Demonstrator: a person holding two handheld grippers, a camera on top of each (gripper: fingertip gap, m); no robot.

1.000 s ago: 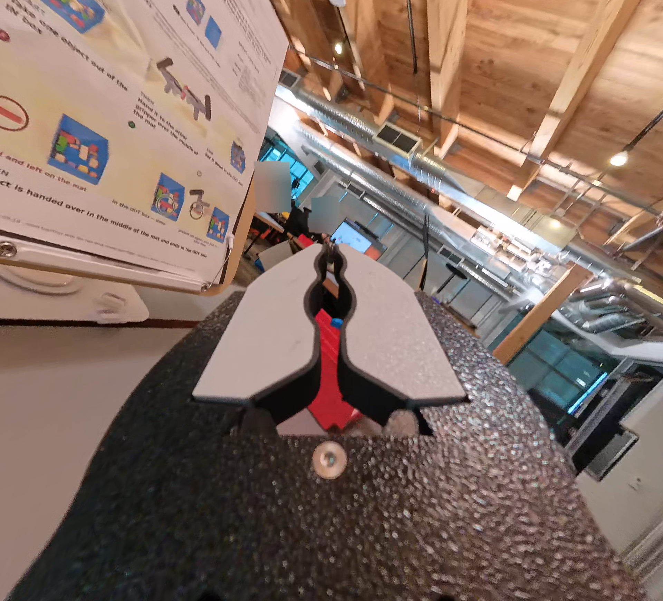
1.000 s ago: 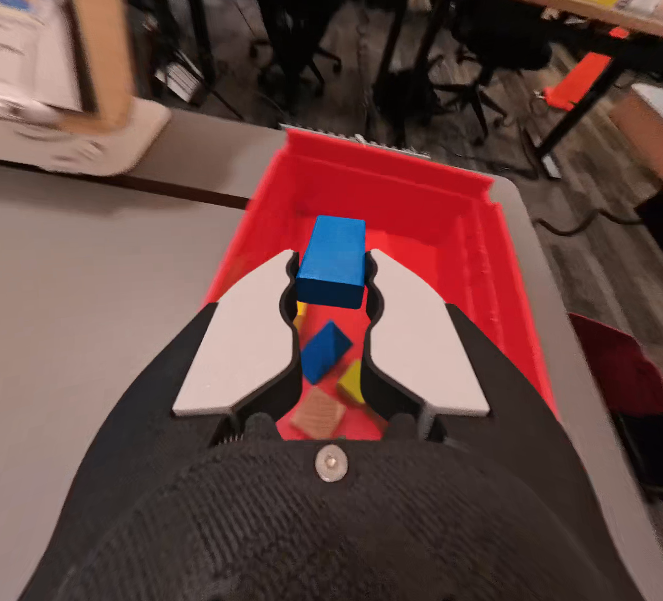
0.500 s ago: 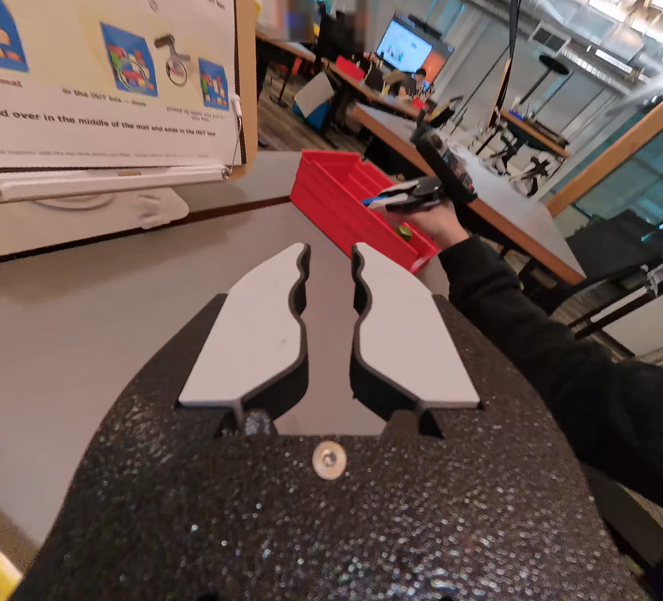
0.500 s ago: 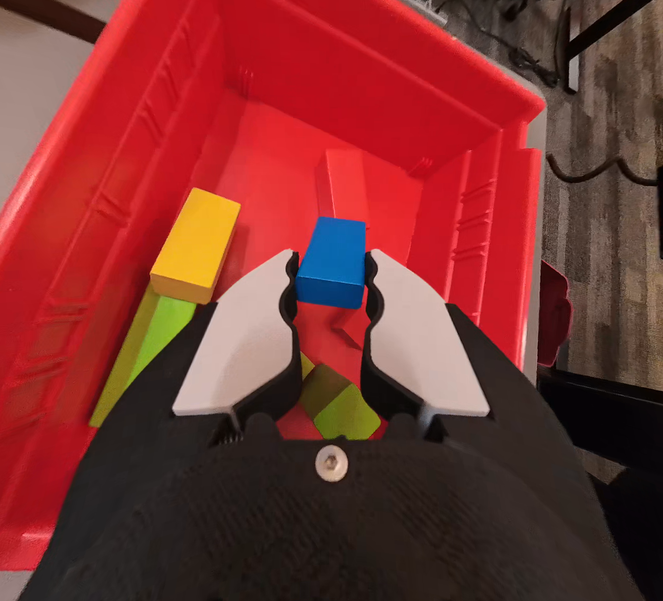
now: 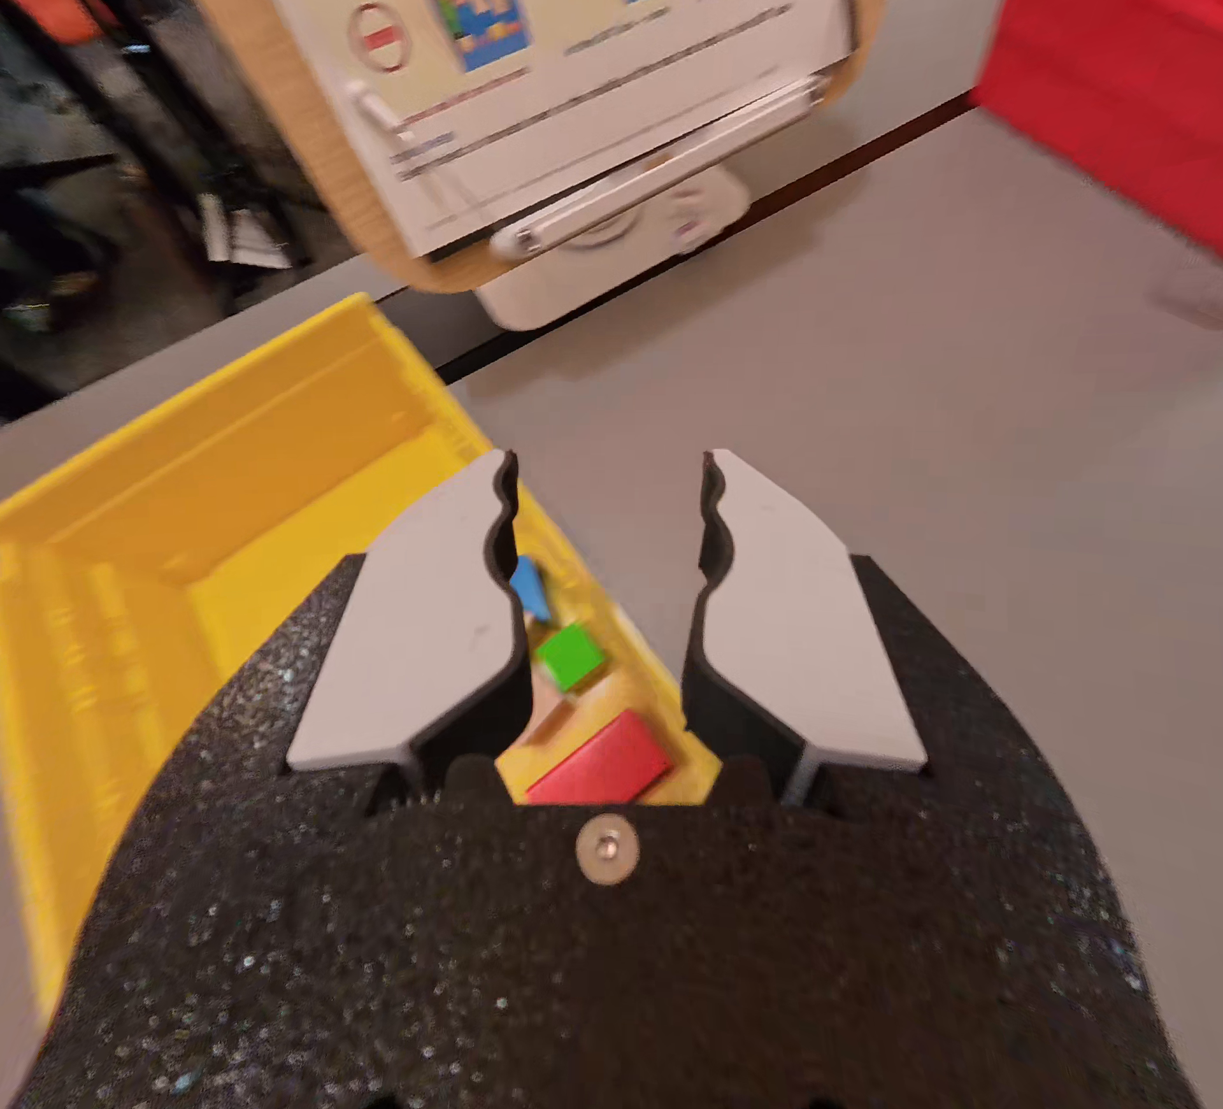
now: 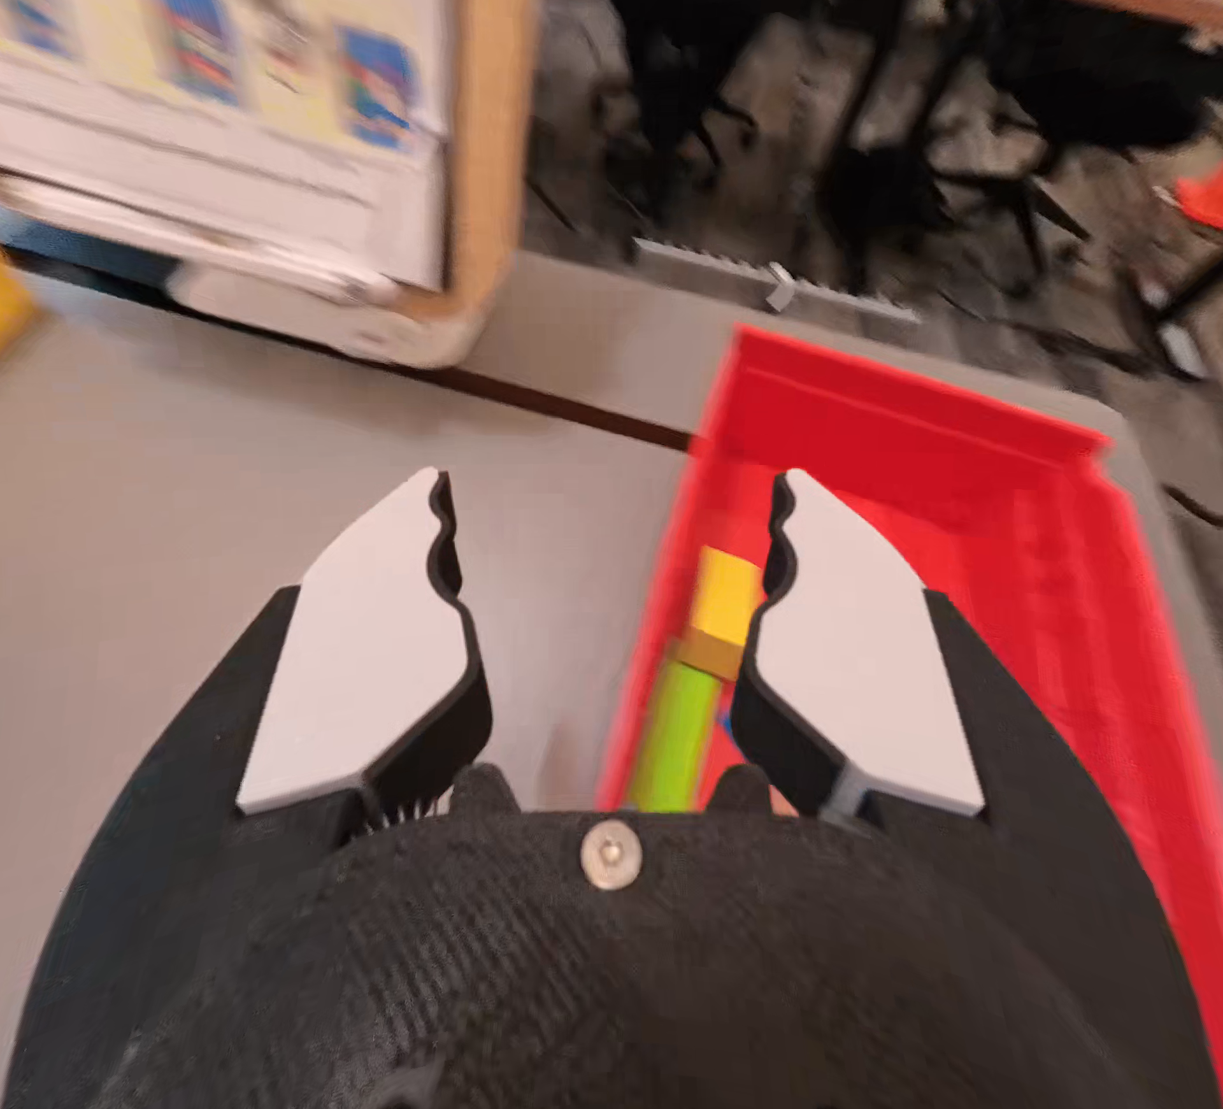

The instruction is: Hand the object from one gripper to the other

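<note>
Both claws stand wide and bare above the grey bench [image 5: 926,382]: the left claw [image 5: 607,468] over the yellow bin's [image 5: 198,481] right rim, the right claw [image 6: 612,485] over the red bin's [image 6: 926,435] left wall. Blue [image 5: 529,587], green [image 5: 569,657] and red [image 5: 602,759] blocks lie in the yellow bin; a yellow block [image 6: 724,597] rests on a green one [image 6: 675,740] in the red bin.

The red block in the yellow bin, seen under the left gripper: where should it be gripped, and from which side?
Judging by its pose, grip the red block across its two long faces, coming straight down from above. It lies flat in the corner of the yellow bin, close to the wall, so side approaches look blocked. The left gripper is open with nothing between its fingers.
</note>
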